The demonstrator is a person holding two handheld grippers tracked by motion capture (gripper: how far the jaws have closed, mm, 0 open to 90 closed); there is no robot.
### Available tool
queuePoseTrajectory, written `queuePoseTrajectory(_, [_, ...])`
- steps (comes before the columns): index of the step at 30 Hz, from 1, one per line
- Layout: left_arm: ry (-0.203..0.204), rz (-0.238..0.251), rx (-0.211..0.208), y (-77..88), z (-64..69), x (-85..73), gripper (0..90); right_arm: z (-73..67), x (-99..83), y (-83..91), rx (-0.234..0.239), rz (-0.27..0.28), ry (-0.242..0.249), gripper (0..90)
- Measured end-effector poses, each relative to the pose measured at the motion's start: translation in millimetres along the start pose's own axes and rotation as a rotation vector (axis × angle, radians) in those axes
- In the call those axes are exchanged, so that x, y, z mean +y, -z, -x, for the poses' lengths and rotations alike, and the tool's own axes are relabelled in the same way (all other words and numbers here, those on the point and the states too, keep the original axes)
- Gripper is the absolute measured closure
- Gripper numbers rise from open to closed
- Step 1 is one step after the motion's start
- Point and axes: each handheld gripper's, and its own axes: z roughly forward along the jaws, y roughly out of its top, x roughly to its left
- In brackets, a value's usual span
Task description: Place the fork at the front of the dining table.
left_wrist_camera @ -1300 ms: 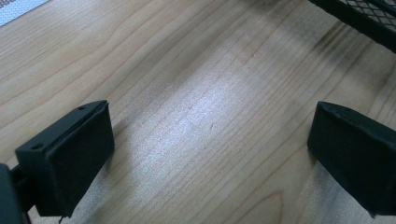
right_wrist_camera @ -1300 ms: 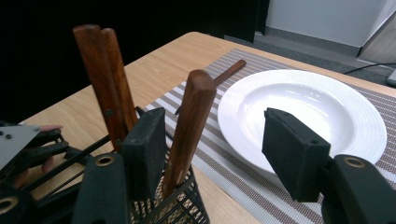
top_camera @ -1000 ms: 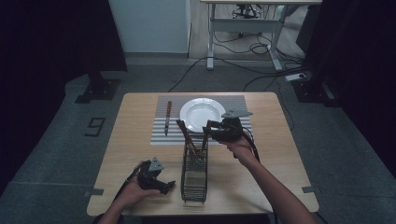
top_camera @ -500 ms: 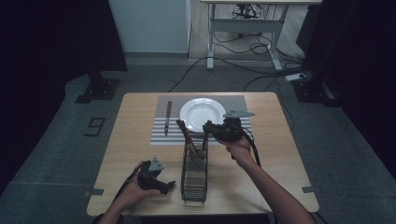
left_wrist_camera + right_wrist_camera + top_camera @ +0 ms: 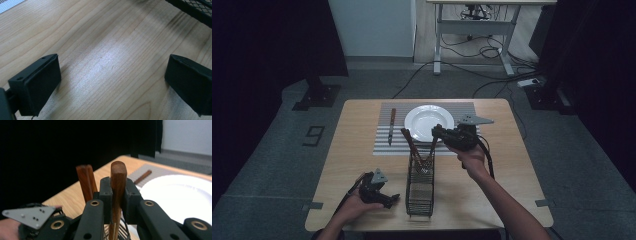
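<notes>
A black wire caddy (image 5: 420,187) stands in the middle of the table with wooden-handled utensils leaning out of its top. My right gripper (image 5: 435,134) is shut on one wooden handle (image 5: 118,185), which rises upright between its pads. A second wooden handle (image 5: 86,182) leans just to the left of it, free. Down at the table's front left my left gripper (image 5: 391,200) rests open beside the caddy, and nothing but bare wood lies between its fingers (image 5: 37,82).
A white plate (image 5: 427,122) sits on a striped placemat (image 5: 384,147) behind the caddy. A knife (image 5: 391,125) lies on the mat left of the plate. A corner of the caddy (image 5: 195,10) is close to the left gripper.
My right gripper has risen a little above the caddy with the wooden handle in it. The left hand has stayed where it was.
</notes>
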Motion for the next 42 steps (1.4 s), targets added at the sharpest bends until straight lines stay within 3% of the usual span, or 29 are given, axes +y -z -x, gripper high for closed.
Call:
queuePoseTrajectory(9, [0.0,0.001,0.001,0.0,0.2,-0.1,0.4,-8.5,20.6,28.5,0.009,0.12,0.013,80.5])
queuePoseTrajectory(11, [0.0,0.001,0.001,0.0,0.2,-0.1,0.4,-12.0,29.1,42.1,0.006,0.167,0.022,80.6])
queuePoseTrajectory(21, [0.0,0.001,0.0,0.0,0.2,-0.1,0.4,-18.0,45.5,74.3,0.008,0.247,0.046,80.6])
queuePoseTrajectory(28, [0.0,0.001,0.001,0.0,0.2,-0.1,0.4,-12.2,47.8,84.3,-0.042,0.255,0.06,80.6])
queuePoseTrajectory(42, [-0.001,0.0,-0.001,0.0,0.2,-0.2,0.3,14.7,34.6,78.0,-0.137,0.177,0.045,80.6])
